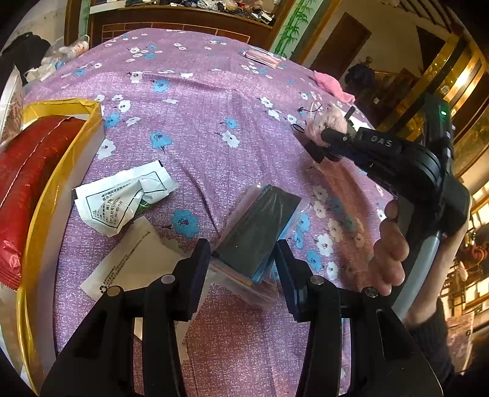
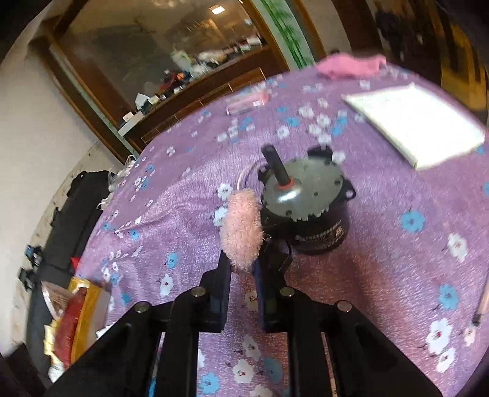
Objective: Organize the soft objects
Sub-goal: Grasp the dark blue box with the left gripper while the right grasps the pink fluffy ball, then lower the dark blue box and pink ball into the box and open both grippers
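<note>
Bright indoor light; right view motion-blurred, fisheye edges bent.

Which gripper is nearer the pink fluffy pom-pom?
Right. The right gripper is shut on the pink pom-pom; the left gripper straddles a bagged dark packet well away.

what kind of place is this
Probably a room in a home, though I can't be sure. A purple floral cloth covers the work surface, a cluttered wooden shelf lines the wall behind, and a doorway shows beside a bamboo-print panel.
</note>
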Tool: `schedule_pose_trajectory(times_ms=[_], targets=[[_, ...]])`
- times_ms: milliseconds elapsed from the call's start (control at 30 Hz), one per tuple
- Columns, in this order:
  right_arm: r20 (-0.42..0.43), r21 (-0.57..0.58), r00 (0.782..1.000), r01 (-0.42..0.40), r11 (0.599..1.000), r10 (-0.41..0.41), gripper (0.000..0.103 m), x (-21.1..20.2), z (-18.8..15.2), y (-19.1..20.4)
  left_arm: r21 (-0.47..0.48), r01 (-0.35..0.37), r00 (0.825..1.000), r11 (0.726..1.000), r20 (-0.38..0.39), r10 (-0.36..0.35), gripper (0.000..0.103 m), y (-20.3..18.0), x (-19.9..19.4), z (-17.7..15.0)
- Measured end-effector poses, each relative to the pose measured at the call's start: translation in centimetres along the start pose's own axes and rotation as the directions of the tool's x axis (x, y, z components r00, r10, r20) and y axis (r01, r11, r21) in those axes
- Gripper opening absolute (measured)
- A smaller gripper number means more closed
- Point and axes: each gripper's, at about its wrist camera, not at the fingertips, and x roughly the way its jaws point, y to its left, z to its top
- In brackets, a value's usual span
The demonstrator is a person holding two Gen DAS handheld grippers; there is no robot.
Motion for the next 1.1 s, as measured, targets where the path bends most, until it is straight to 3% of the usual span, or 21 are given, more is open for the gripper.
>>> schedule_pose_trajectory(times_ms=[200,333,467,533,600,700,833,967,1100], targets=[[0.030,-0.029,0.993,-0.115,0.993,0.116,0.011,-1.9,0.3,-0.1,0.055,0.024,1.000,0.998,-0.001,-0.024,0.046,-0.8,-1.4,-0.2],[-0.006,-0.001,0.984,-0.179,0.984,0.179,0.011,-4.4,-1.1,-0.6,0.142,0.023,0.999,0.990,0.024,-0.027,0.068,-2.1,-2.3,0.1],[-0.049,0.003,0.982,-0.184,0.983,0.184,0.011,-6.7,-4.0,-0.3,0.192,0.014,1.000,0.981,-0.004,-0.014,0.068,-2.7,0.1,1.2],[-0.066,0.002,0.983,-0.171,0.985,0.171,0.011,-7.6,-5.7,-0.1,0.213,0.001,1.000,0.977,-0.027,0.004,0.062,-2.9,1.5,1.2],[-0.068,0.006,0.983,-0.171,0.985,0.171,0.011,-8.1,-7.0,-0.1,0.222,-0.042,0.998,0.974,-0.040,0.052,0.043,-3.0,2.7,1.0],[-0.068,0.025,0.985,-0.159,0.987,0.160,0.011,-8.6,-8.2,-0.4,0.193,-0.034,0.999,0.981,-0.022,0.039,0.037,-2.8,2.0,0.6],[-0.074,0.040,0.980,-0.184,0.982,0.186,0.011,-9.3,-8.8,0.3,0.134,0.013,0.999,0.991,0.028,-0.017,0.036,-2.4,-1.5,-0.4],[-0.061,-0.017,0.960,-0.275,0.961,0.274,0.011,-10.9,-9.2,3.9,0.053,0.061,0.993,0.997,0.103,-0.066,0.036,-0.5,-7.2,-1.7],[-0.132,-0.116,0.924,-0.374,0.920,0.359,0.011,-10.4,-9.9,9.6,-0.036,0.030,0.988,0.999,0.149,-0.025,0.036,2.9,-13.5,-2.8]])
